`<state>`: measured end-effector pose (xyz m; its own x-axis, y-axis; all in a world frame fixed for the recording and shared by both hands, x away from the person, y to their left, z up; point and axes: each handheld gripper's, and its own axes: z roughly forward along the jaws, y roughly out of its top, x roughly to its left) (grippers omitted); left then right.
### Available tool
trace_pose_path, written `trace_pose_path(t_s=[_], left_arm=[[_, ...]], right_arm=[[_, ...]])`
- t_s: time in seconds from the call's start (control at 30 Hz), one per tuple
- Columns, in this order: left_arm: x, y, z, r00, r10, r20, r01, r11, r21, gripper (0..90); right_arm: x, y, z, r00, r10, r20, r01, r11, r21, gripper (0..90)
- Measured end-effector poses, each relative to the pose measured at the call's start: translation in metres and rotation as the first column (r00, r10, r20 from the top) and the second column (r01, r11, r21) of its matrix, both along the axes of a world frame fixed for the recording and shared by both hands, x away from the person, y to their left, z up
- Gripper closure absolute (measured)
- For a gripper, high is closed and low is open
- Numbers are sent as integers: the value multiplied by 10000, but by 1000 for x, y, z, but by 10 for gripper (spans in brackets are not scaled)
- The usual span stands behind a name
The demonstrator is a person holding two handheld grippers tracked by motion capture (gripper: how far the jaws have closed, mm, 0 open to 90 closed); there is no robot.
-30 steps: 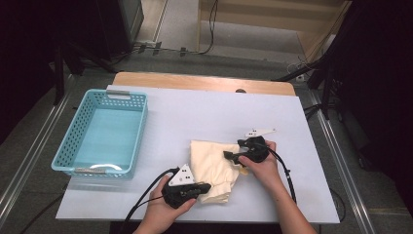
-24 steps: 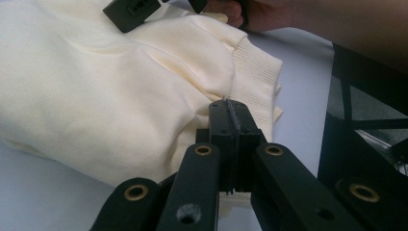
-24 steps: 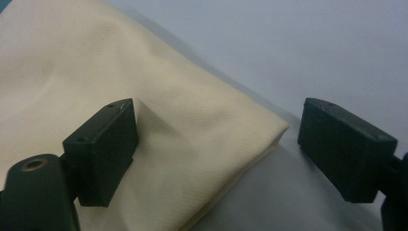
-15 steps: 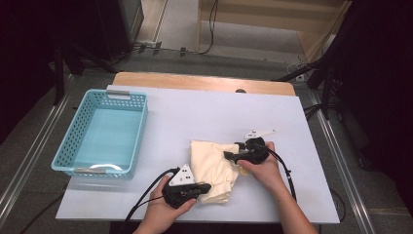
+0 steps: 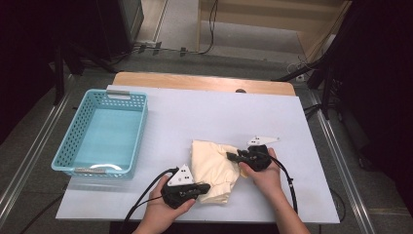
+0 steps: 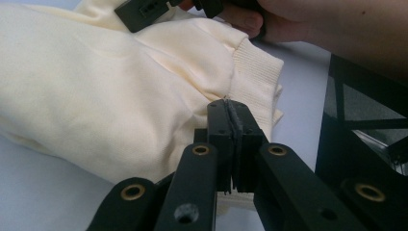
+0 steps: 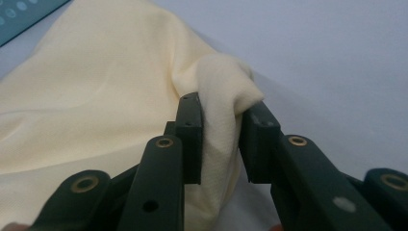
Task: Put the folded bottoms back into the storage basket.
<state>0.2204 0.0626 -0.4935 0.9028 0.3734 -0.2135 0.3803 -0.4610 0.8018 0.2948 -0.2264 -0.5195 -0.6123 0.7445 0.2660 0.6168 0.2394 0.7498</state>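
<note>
One white table [image 5: 195, 117] carries one blue basket [image 5: 78, 141] at its left edge, with nothing in it, and one cream garment [image 5: 214, 168] near the front edge; the far half lies bare. The left gripper [image 6: 232, 113] is clamped on the garment's ribbed hem. The right gripper [image 7: 219, 125], jaws just closing, pinches a fold.

A white table top [image 5: 195, 122] lies over a wooden board [image 5: 204, 82] whose far edge shows as a tan strip. Metal rails [image 5: 29, 161] run along the left and right sides on a grey floor [image 5: 180, 29]. At the far side stand dark stands and cables [image 5: 160, 48], with pale wooden furniture [image 5: 272, 19] behind. The room's edges are dark; light falls evenly on the table.
</note>
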Motion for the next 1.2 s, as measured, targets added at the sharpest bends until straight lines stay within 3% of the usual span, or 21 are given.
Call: trace_pose_path(t_s=[0.33,0.43,0.5,0.57,0.7,0.83,1.03,1.2], left_arm=[[-3,6,6,9999,-28,139,29,10000,-65,725],[-2,10,11,9996,58,272,-52,9998,-211,642],[0,15,14,9999,91,107,-86,9986,-514,577],[3,17,13,9994,353,25,-351,9980,-533,486],[6,16,6,9951,971,-183,-974,9951,-193,343],[7,10,0,9913,1274,-335,-1272,9918,101,270],[8,3,-7,9849,1569,-728,-1540,9871,437,223],[8,-2,-12,9831,1495,-1060,-1431,9875,660,214]], right_arm=[[-26,-12,9,9956,-515,784,498,9985,246,707],[-33,-16,10,9943,-618,868,591,9977,342,707],[-36,-18,11,9938,-661,894,622,9970,458,707],[-38,-19,12,9929,-667,981,624,9970,456,707],[-42,-21,14,9913,-733,1095,674,9961,567,707],[-45,-25,13,9906,-825,1092,765,9954,577,707],[-54,-31,13,9884,-915,1215,853,9948,549,707],[-61,-37,13,9868,-938,1319,878,9949,505,707]])
